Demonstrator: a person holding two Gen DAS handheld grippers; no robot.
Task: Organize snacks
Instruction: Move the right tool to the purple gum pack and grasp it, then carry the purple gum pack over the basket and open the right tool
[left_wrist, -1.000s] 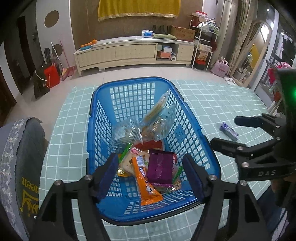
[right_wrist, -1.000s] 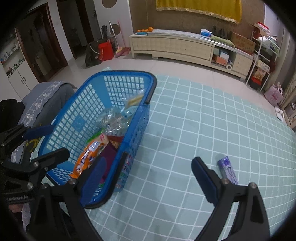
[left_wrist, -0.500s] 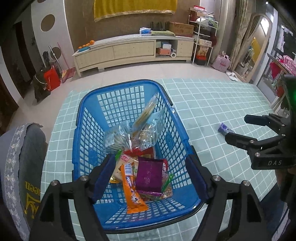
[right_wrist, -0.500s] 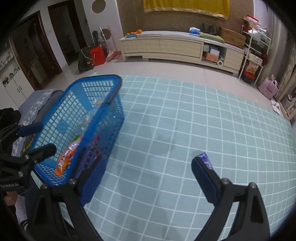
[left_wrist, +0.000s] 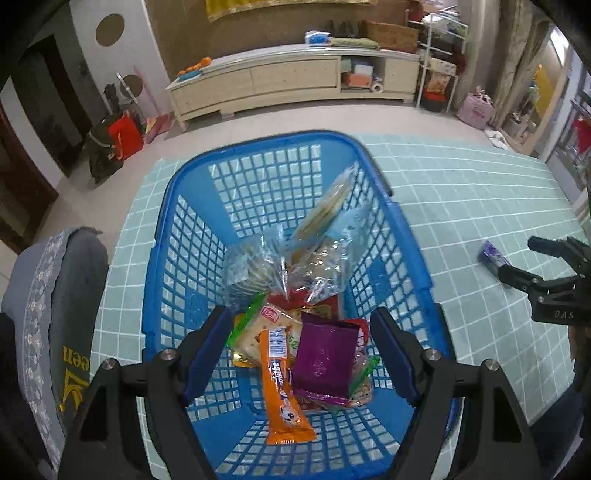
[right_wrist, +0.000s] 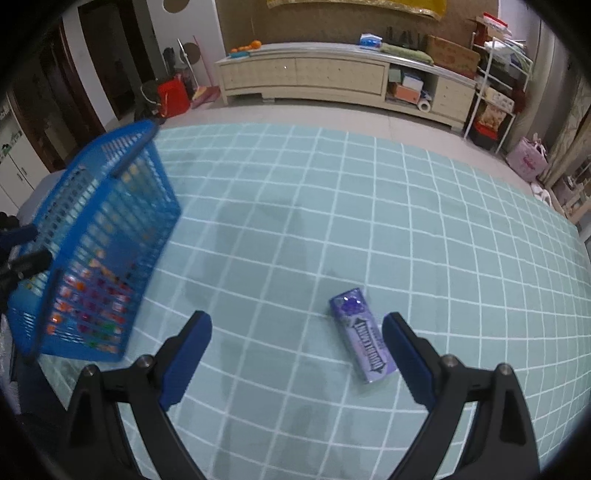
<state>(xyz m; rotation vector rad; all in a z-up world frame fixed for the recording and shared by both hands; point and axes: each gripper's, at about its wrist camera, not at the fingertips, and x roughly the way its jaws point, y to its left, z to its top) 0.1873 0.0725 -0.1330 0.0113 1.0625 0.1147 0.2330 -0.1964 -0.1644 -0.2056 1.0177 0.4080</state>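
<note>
My left gripper (left_wrist: 301, 343) hangs over the near end of the blue basket (left_wrist: 388, 218), tilted steeply down, its jaws wide apart with nothing between the pads; they have just been opening a little further. The basket sits on the pale green checked mat (left_wrist: 461, 192) and holds a loose heap of snacks. Nearest me an orange wrapped bar (left_wrist: 282, 384) lies lengthways on the mesh floor. Just beside it, on its right, a purple packet (left_wrist: 325, 358) lies flat on top of other wrappers. A pale cracker pack with a red logo (left_wrist: 271, 325) is tucked under the bar's far end, with a green-edged wrapper showing at its left. Further in, two clear bags of biscuits (left_wrist: 258, 266) lean together, and a third clear pack (left_wrist: 328, 206) stands tilted against the basket's right wall. Something red lies under the clear bags, but I cannot tell what it is.

My right gripper (right_wrist: 297, 354) points down at the mat well to the right of the basket, jaws spread wide and clamped on nothing. One snack is not in the basket: a purple gum pack (right_wrist: 364, 334) lies flat on the mat between the two fingers, much closer to the right one, and I cannot tell whether it touches that pad. From this side the basket (right_wrist: 92, 240) is blurred, with coloured wrappers showing through its mesh wall.
</note>
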